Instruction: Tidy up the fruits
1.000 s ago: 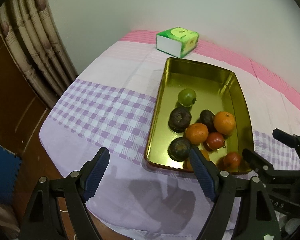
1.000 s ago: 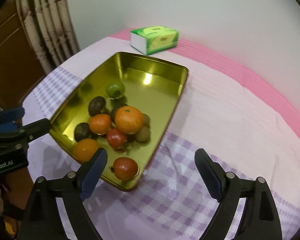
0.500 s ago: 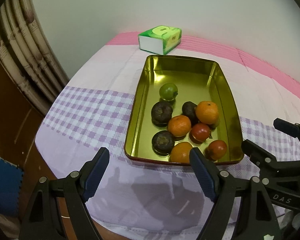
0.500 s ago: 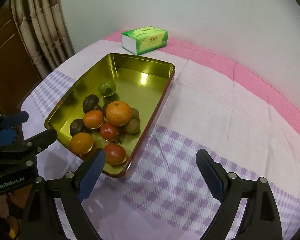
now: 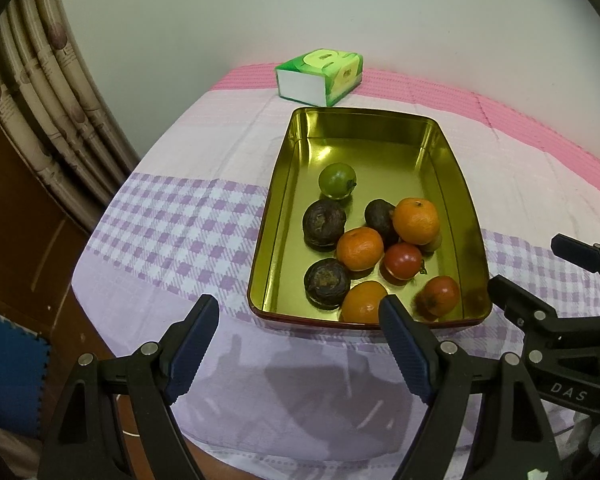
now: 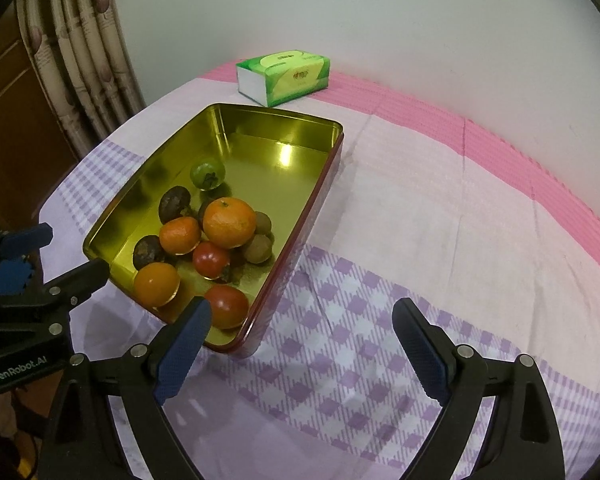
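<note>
A gold metal tray [image 5: 452,160] [image 6: 276,124] lies on the table and holds several fruits at its near end: oranges [image 5: 416,221] [image 6: 229,222], red tomatoes [image 5: 403,261] [image 6: 226,306], dark round fruits [image 5: 323,222] [image 6: 175,204], brownish kiwis [image 6: 259,249] and one green fruit [image 5: 337,180] [image 6: 207,174]. My left gripper [image 5: 298,344] is open and empty, hovering in front of the tray's near edge. My right gripper [image 6: 302,346] is open and empty over the checked cloth, right of the tray's near corner. Each gripper shows in the other's view.
A green tissue box [image 5: 320,76] [image 6: 284,76] stands beyond the tray near the wall. The table has a pink, white and purple-checked cloth [image 6: 440,220]. Curtains [image 5: 52,92] and a wooden door are at the left, past the table edge.
Both grippers drew back and shifted a little, so the tray sits more centred and farther away in both views. The fruits have not moved. Both jaws stayed open.
</note>
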Tool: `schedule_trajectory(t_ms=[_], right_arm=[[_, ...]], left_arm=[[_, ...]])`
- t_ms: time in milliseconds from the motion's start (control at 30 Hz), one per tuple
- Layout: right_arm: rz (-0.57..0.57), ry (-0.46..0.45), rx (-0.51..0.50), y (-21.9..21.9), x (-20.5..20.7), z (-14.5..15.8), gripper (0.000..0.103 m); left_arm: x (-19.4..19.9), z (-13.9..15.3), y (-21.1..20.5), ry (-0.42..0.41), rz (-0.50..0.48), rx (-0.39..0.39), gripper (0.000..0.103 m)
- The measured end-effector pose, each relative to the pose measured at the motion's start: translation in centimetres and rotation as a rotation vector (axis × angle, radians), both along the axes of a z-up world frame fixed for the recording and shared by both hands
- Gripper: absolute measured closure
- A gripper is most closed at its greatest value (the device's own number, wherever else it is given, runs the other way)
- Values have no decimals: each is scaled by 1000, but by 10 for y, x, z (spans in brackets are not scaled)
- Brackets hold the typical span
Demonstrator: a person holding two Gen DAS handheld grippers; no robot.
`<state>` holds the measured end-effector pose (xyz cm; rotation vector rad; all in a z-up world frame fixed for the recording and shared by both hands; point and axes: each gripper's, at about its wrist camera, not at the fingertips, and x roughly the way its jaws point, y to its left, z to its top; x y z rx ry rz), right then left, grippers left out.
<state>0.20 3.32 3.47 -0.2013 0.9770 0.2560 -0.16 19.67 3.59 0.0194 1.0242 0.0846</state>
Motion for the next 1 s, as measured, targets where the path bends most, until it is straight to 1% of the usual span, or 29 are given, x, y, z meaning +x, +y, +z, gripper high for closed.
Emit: schedule_trajectory(t_ms=[667,767,1000], right_arm=[[0,6,-1,-1,0,-3,11],[-2,6,0,-1,0,-3,11],[0,6,0,-1,0,-3,11]], left_arm=[[1,-2,1,3,13,17,23],[1,-2,0,-2,9,17,19],[0,0,-2,-14,2,19,17]])
